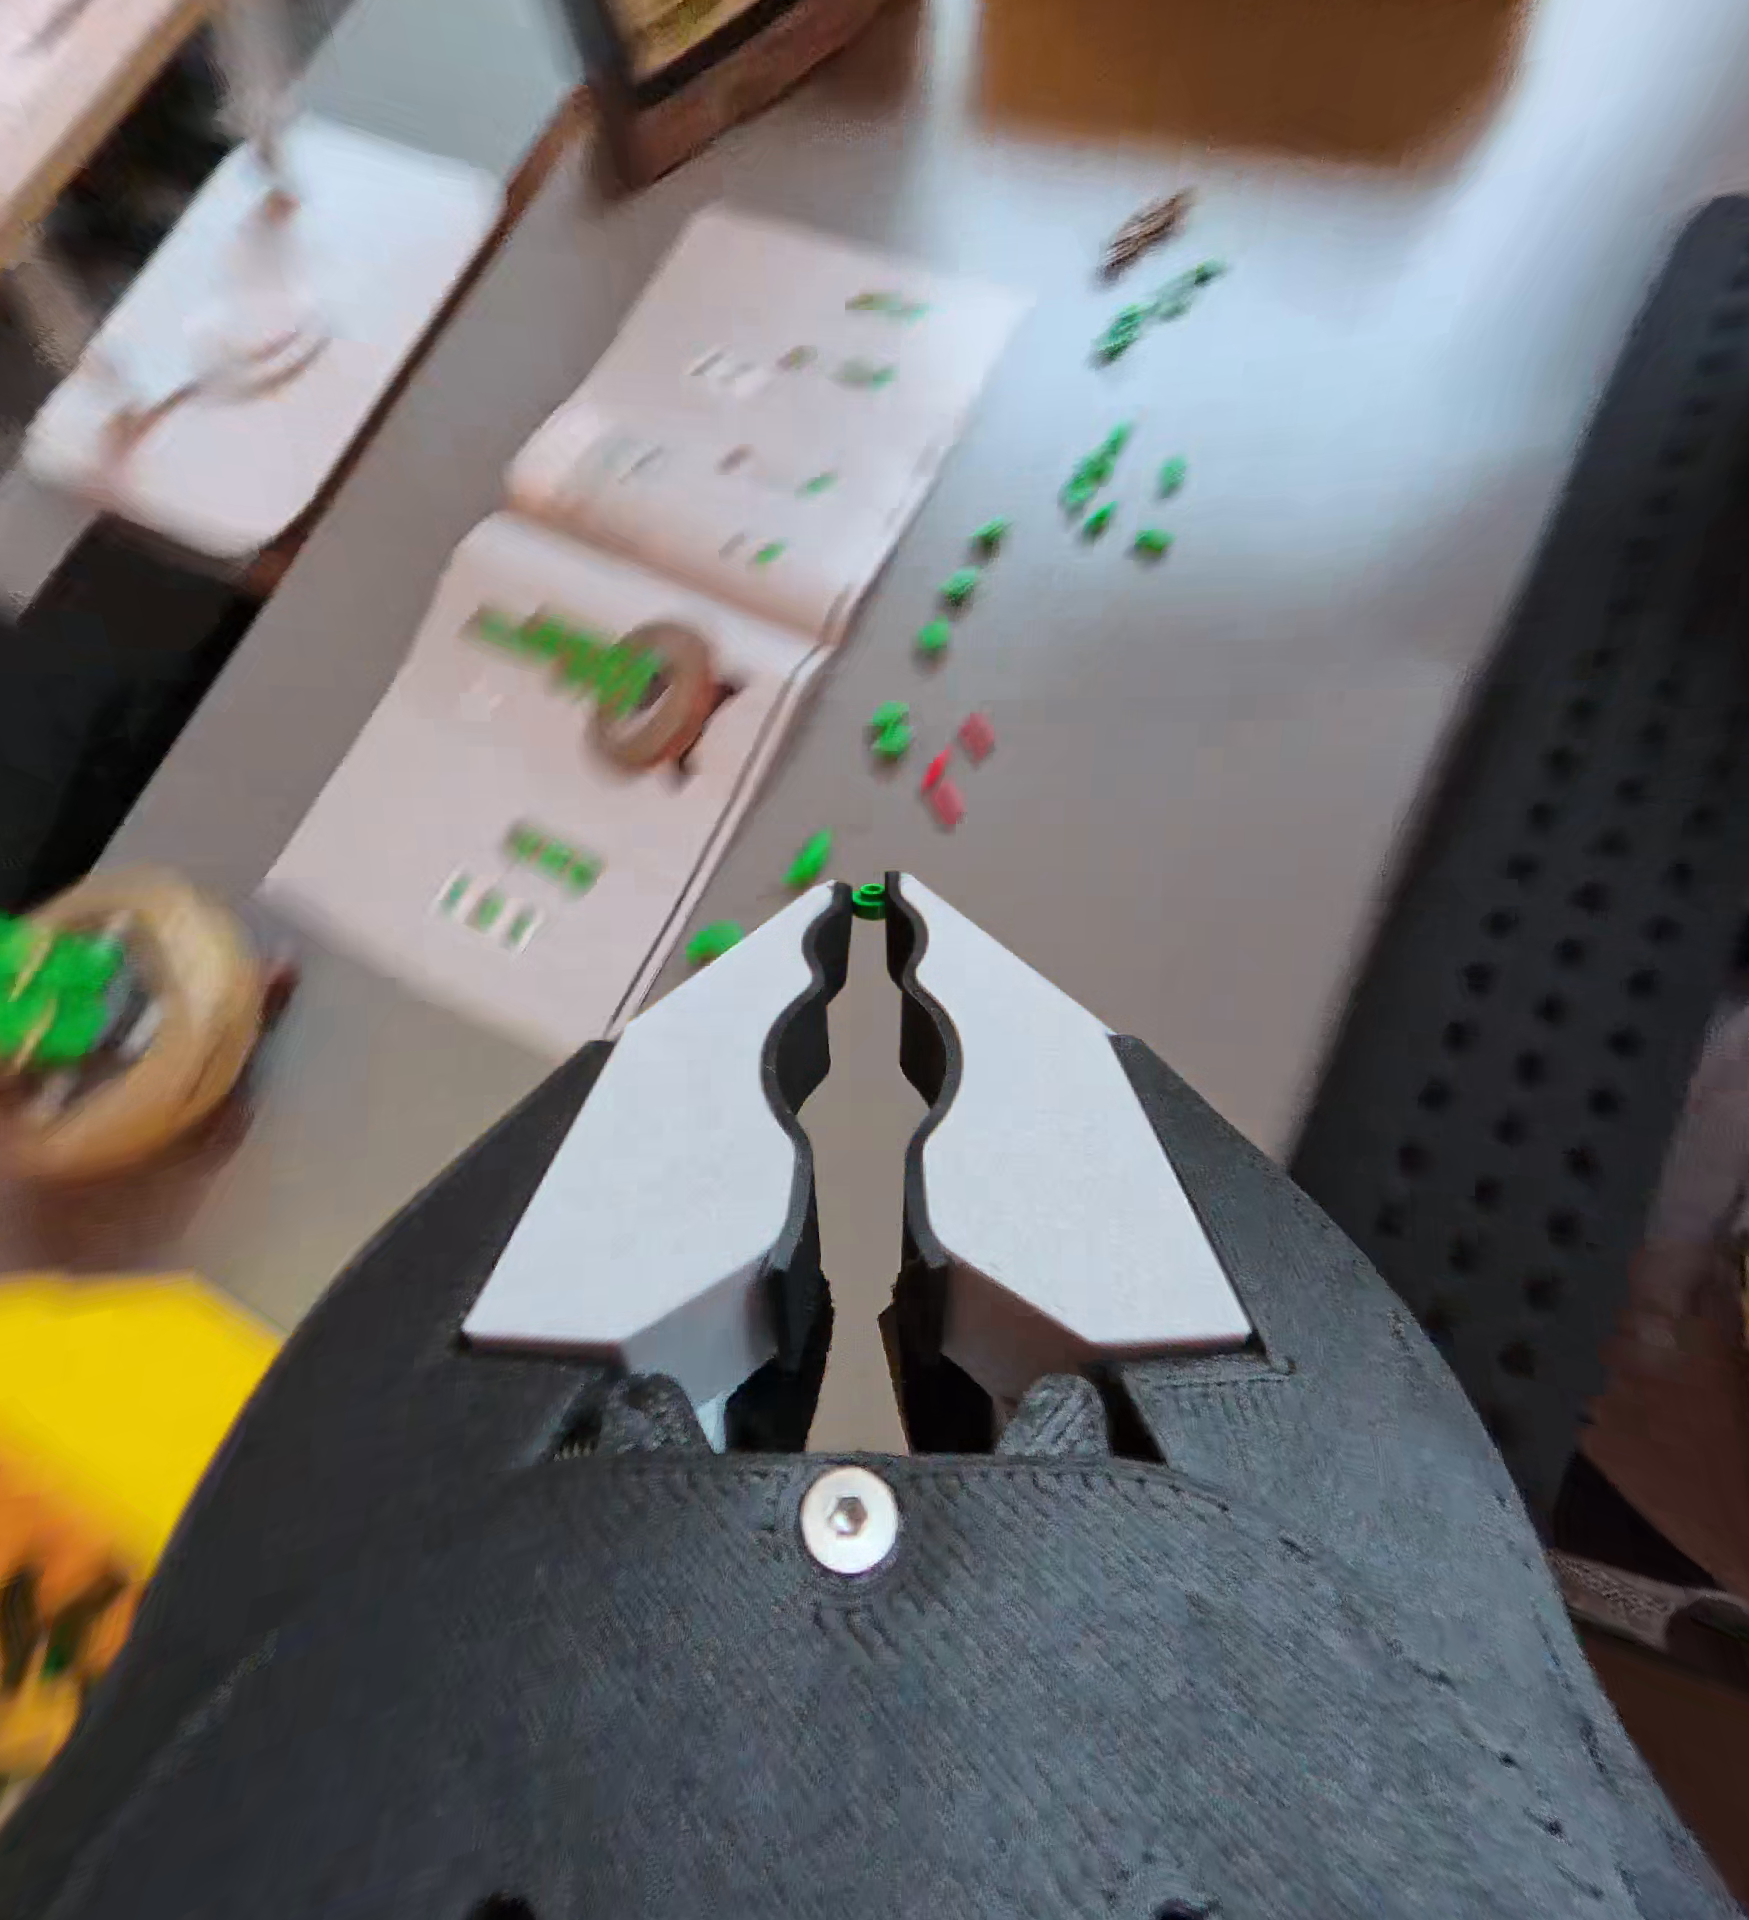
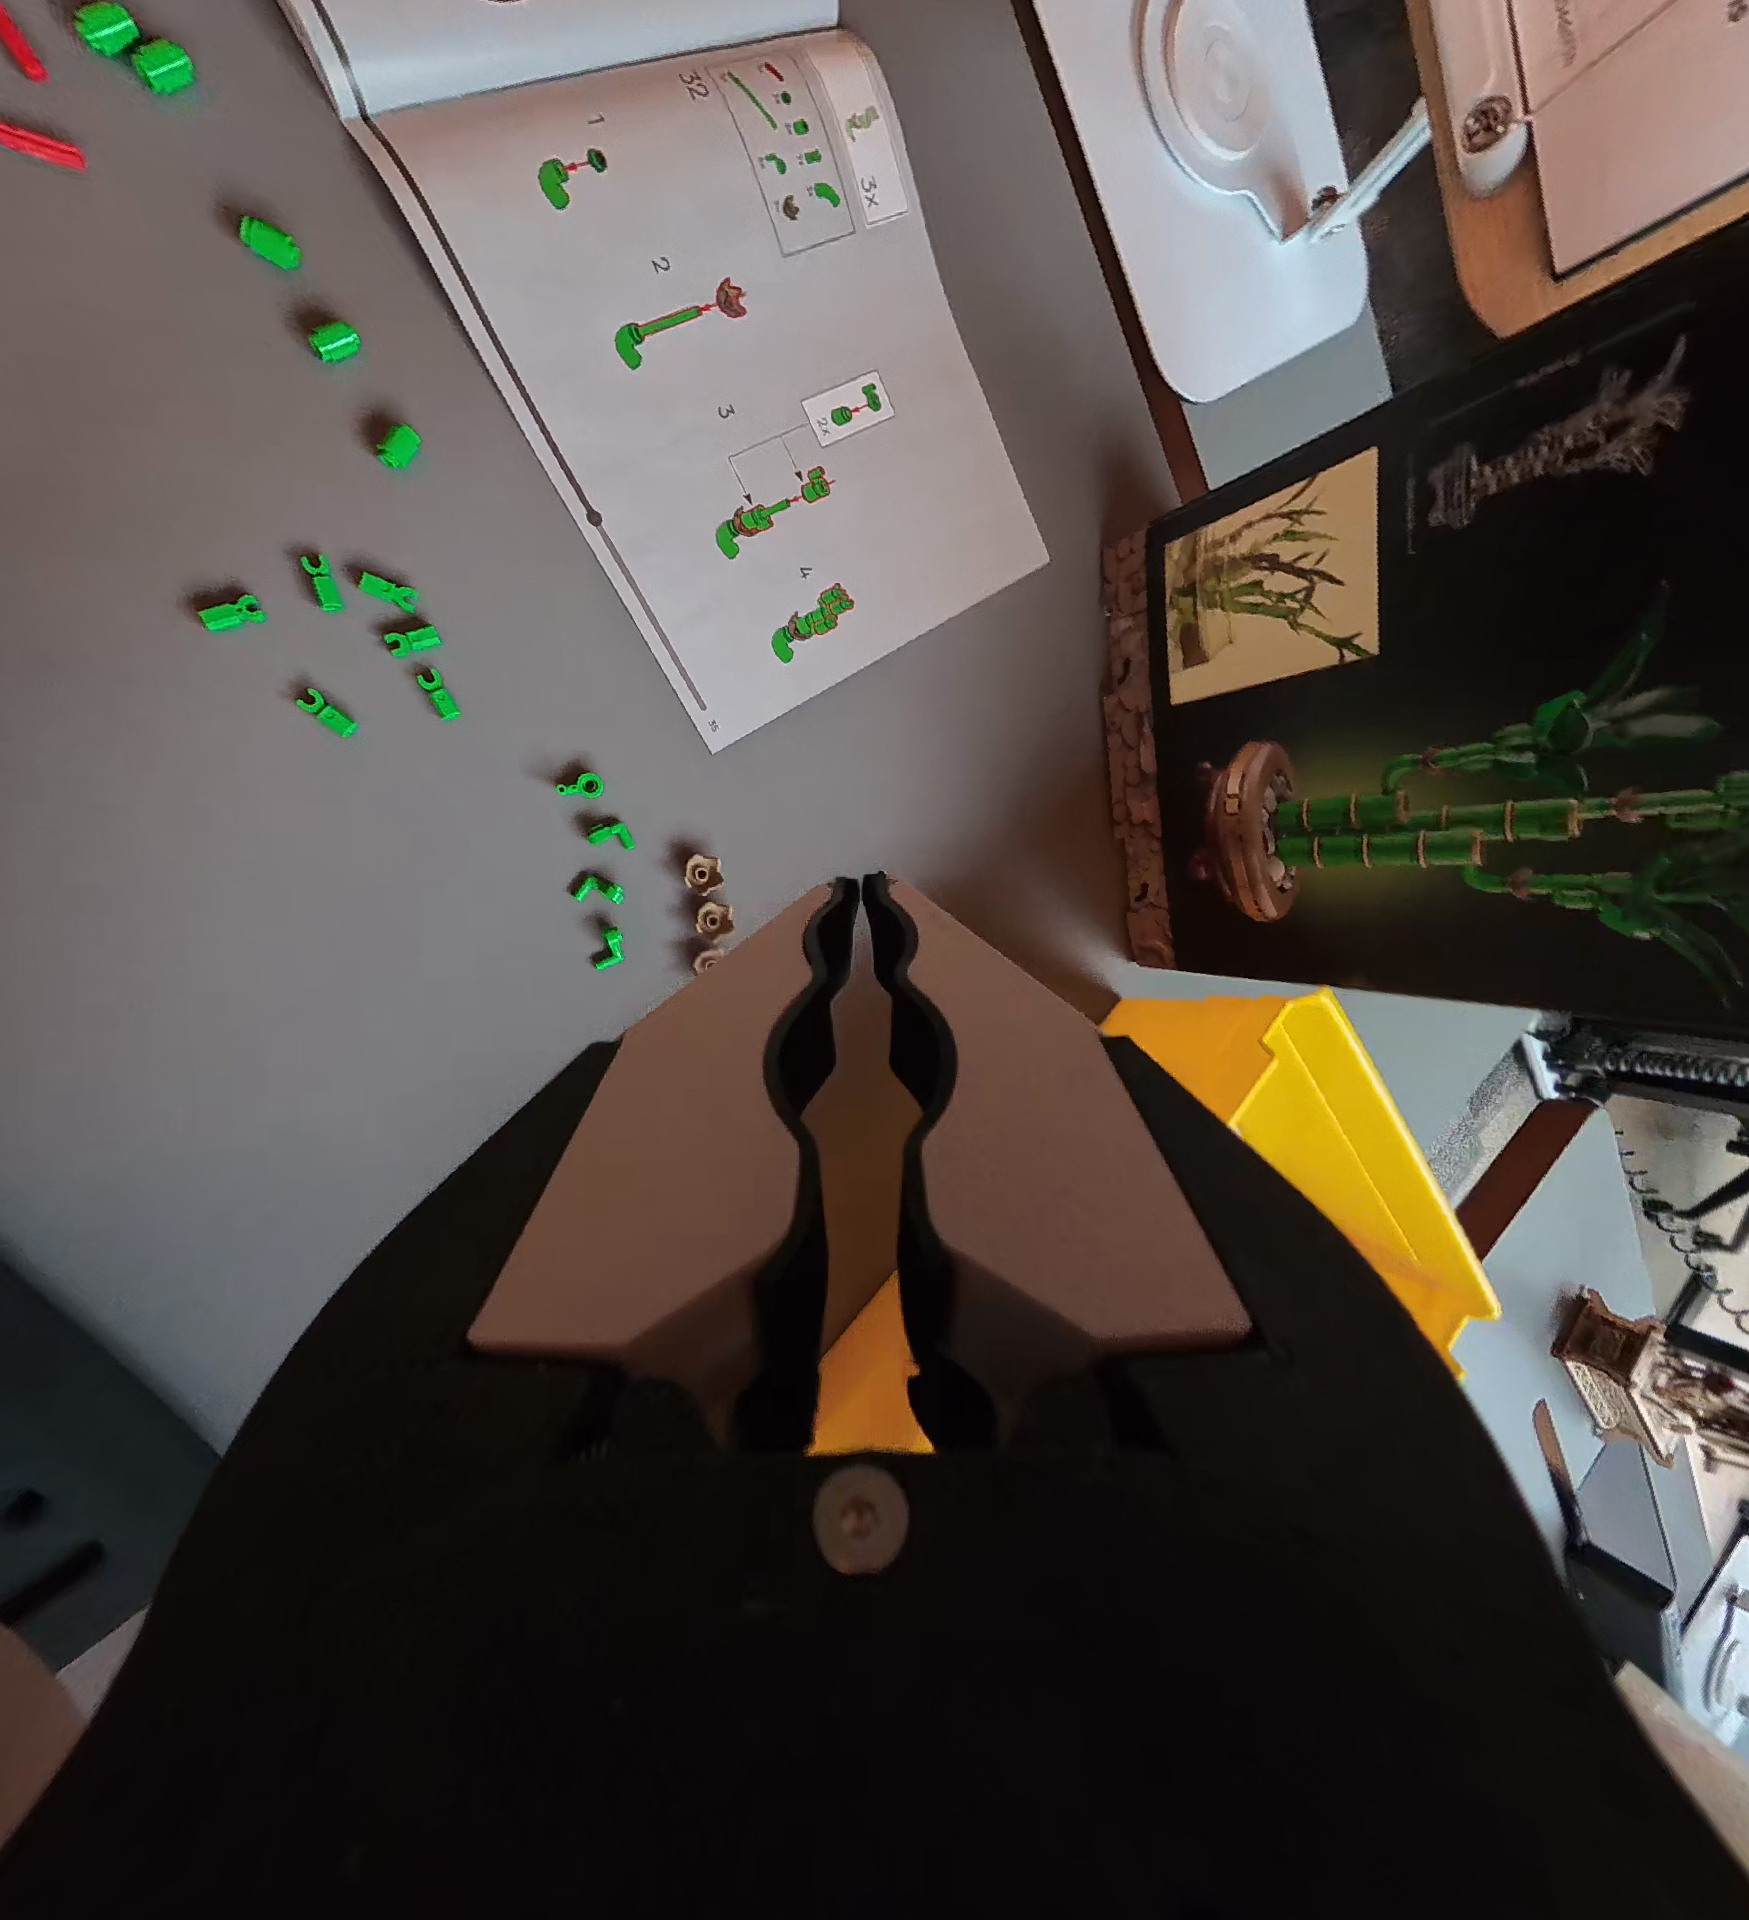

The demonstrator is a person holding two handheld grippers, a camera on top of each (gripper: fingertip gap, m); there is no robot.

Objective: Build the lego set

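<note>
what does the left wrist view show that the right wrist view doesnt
Only the left wrist view shows the left gripper pinching a tiny green piece at its tips, plus a blurred green build on a tan ring base.

Only the right wrist view shows the right gripper shut on nothing, the dark set box and tan flower-shaped pieces.

Both share the grey table, the open instruction booklet, scattered green pieces, red pieces and a yellow bin.

Grey table (image 2: 174, 935), open instruction booklet (image 2: 745, 364), scattered green pieces (image 2: 330, 341), red pieces (image 2: 39, 143), yellow bin (image 2: 1348, 1122), dark box (image 2: 1472, 623)
</note>
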